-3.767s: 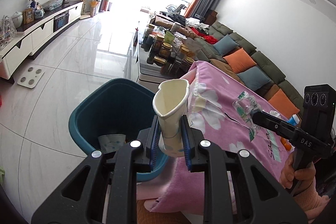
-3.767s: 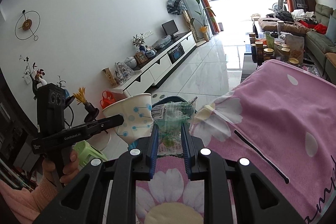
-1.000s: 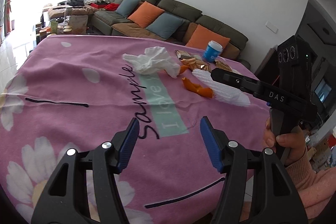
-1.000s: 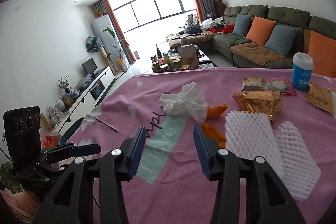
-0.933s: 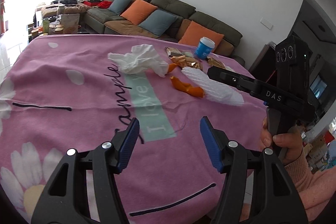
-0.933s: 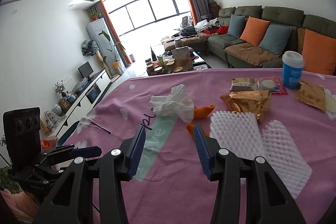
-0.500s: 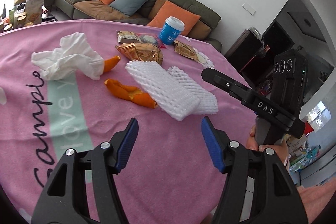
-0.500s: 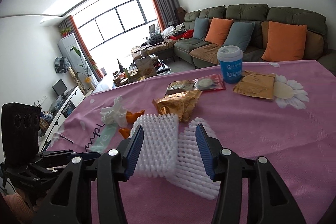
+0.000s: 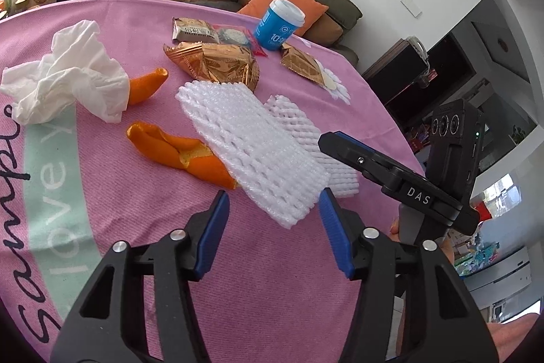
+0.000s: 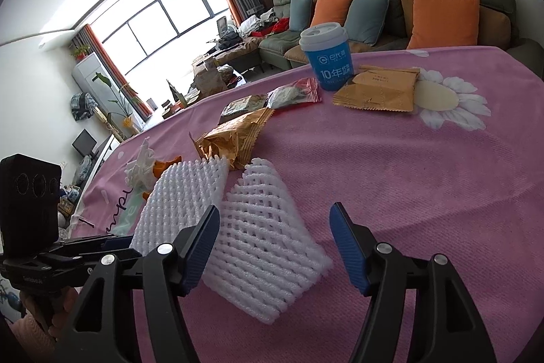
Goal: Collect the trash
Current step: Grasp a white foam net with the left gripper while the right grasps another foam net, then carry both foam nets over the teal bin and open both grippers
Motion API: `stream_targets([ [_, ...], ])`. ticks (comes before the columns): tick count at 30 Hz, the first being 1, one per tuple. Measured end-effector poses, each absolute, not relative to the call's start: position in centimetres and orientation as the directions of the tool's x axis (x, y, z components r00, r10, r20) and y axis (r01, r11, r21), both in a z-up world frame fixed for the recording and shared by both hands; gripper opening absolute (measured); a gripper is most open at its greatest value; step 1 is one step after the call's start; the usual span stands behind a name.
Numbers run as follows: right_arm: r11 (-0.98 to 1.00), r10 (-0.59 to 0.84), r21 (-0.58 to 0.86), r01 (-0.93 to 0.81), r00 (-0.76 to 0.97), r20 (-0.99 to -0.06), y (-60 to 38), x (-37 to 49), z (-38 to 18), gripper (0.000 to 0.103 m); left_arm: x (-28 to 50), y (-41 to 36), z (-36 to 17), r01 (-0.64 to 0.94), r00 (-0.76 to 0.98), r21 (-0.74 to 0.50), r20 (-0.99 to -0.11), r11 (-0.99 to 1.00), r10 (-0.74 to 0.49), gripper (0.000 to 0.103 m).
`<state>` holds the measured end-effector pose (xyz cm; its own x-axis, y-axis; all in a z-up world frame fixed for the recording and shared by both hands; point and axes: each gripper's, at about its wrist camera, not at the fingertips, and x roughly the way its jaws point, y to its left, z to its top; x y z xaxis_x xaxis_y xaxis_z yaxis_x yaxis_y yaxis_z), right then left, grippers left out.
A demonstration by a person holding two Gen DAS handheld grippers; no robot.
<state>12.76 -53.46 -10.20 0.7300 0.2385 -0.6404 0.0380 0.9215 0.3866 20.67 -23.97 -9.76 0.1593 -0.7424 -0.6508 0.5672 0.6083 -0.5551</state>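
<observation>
Over the pink tablecloth [image 9: 289, 295], my left gripper [image 9: 272, 213] is closing around one foam net [image 9: 251, 145] while my right gripper [image 10: 273, 227] is opening over the other foam net [image 10: 268, 247], neither clamped yet.

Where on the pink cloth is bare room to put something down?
Bare pink cloth lies right of the two foam nets, below the gold wrapper. Also bare: near the lettering, below the orange peel. Crowded: around the tissue, snack packets and blue cup.
</observation>
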Motion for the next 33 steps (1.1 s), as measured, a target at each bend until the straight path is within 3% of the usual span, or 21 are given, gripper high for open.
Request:
stream_targets([
  [2, 0.918, 0.259, 0.395, 0.024, 0.717, -0.647, -53.2, 13.0, -10.4, 0.065, 20.8, -24.2, -10.1, 0.572, 0.157, -0.544, -0.662, 0.614, -0.733, 0.026],
  [5, 0.921, 0.271, 0.391, 0.009, 0.706, -0.654, -52.7, 12.9, -10.5, 0.063, 21.0, -24.1, -10.6, 0.567, 0.151, -0.548, -0.666, 0.615, -0.731, 0.014],
  [10, 0.923, 0.278, 0.386, -0.002, 0.696, -0.662, -52.2, 12.3, -10.8, 0.035, 20.8, -23.5, -10.4, 0.571, 0.162, -0.549, -0.654, 0.611, -0.739, 0.014],
  [15, 0.921, 0.283, 0.389, -0.014, 0.709, -0.646, -52.0, 11.3, -10.3, 0.017, 19.8, -22.3, -9.3, 0.594, 0.193, -0.525, -0.644, 0.61, -0.741, 0.013],
  [33, 0.92, 0.319, 0.373, -0.117, 0.778, -0.542, -47.9, 8.9, -4.6, 0.015, 16.1, -10.6, -5.9, 0.588, 0.336, -0.494, -0.572, 0.641, -0.749, 0.012],
])
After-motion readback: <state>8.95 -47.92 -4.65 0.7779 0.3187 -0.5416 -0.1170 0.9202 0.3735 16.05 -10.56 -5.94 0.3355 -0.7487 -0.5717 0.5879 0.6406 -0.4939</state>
